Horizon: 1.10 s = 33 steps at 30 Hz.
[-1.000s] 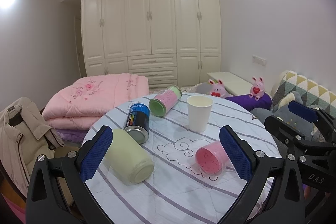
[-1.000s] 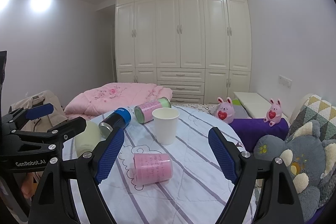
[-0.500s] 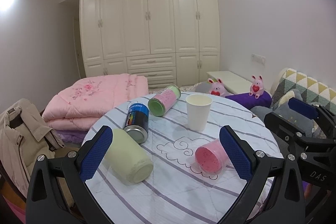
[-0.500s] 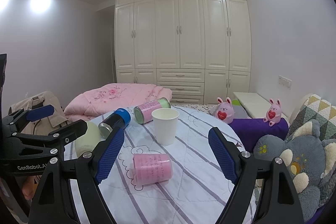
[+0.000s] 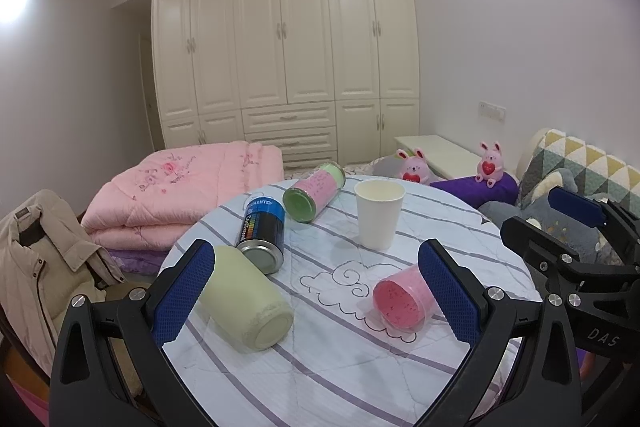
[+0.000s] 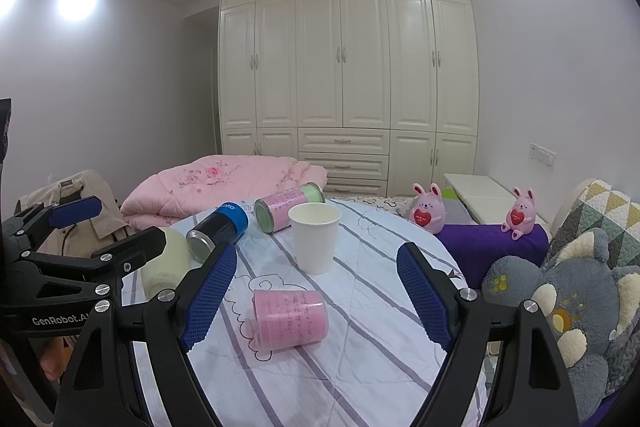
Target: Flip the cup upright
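A pink cup [image 5: 404, 301] lies on its side on the round striped table [image 5: 340, 367], its mouth toward the left camera; it also shows in the right wrist view [image 6: 289, 318]. A pale yellow cup [image 5: 244, 301] lies on its side at the left; it also shows in the right wrist view [image 6: 166, 269]. A white paper cup [image 5: 378, 213] [image 6: 315, 237] stands upright. My left gripper [image 5: 316, 293] is open and empty above the near table edge. My right gripper [image 6: 316, 297] is open and empty, just short of the pink cup.
A dark can with a blue cap [image 5: 262, 233] and a pink-and-green canister [image 5: 314, 193] lie on their sides at the table's far left. A folded pink quilt [image 5: 180, 195], a jacket on a chair [image 5: 36, 259] and plush toys [image 6: 568, 307] surround the table.
Both grippers stay open and nearly still. The views shift only slightly; nothing on the table has moved.
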Each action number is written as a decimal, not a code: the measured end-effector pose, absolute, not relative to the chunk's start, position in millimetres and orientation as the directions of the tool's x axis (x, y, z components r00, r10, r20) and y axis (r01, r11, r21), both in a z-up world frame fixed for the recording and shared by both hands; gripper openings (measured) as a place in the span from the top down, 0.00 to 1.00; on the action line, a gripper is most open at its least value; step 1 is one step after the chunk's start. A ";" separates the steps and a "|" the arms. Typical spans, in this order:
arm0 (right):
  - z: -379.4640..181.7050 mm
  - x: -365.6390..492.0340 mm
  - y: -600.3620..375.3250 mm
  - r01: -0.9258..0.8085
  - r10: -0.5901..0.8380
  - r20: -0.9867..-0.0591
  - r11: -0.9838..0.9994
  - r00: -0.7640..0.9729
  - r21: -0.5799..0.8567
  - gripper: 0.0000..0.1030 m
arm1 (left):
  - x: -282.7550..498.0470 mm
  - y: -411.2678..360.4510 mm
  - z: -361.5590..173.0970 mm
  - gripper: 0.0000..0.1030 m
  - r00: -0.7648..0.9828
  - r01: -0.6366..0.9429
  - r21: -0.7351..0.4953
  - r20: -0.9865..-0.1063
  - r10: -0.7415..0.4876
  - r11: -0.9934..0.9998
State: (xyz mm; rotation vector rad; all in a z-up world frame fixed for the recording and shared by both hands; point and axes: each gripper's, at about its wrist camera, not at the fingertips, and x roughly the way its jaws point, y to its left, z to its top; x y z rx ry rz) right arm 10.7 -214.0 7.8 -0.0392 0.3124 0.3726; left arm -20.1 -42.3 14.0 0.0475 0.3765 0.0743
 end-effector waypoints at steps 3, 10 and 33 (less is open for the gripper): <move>7.7 10.9 -213.3 -0.364 0.350 -0.311 0.931 0.884 0.016 0.19 | -20.2 -42.2 13.4 0.00 0.927 -0.062 0.059 -0.366 0.080 0.996; 6.4 10.8 -211.8 -0.361 0.345 -0.314 0.932 0.884 0.008 0.19 | -20.3 -42.3 13.4 0.00 0.928 -0.063 0.059 -0.364 0.080 0.996; 6.8 11.0 -212.3 -0.363 0.348 -0.315 0.932 0.883 0.011 0.19 | -20.4 -41.4 13.1 0.00 0.929 -0.064 0.055 -0.360 0.080 0.996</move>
